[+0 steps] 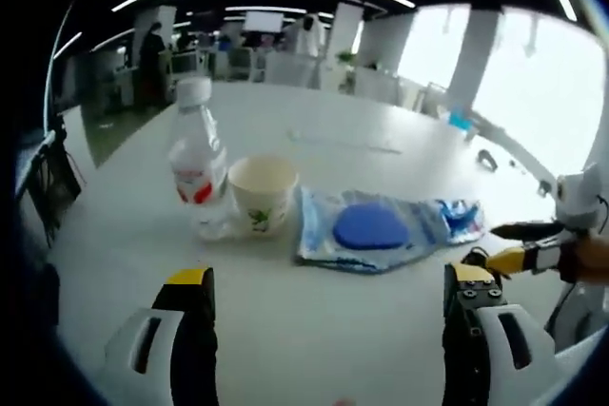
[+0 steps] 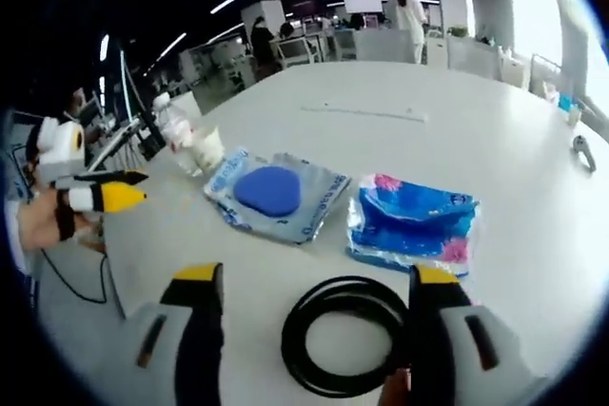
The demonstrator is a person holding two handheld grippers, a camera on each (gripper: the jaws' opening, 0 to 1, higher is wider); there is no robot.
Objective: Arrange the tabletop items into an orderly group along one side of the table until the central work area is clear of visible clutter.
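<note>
The left tongs (image 1: 328, 297) stand wide apart over bare white table (image 1: 314, 349), holding nothing. Just ahead, a water bottle (image 1: 198, 164) stands upright touching a paper cup (image 1: 262, 192); beside them lies a clear bag with a blue pad (image 1: 371, 227), its long side across the view. The right tongs (image 2: 309, 297) are wide too, around a black cable coil (image 2: 343, 335). A blue packet (image 2: 414, 221) lies just beyond the coil.

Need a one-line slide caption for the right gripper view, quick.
Open right gripper over a coiled black cable, with two blue packets beyond.
</note>
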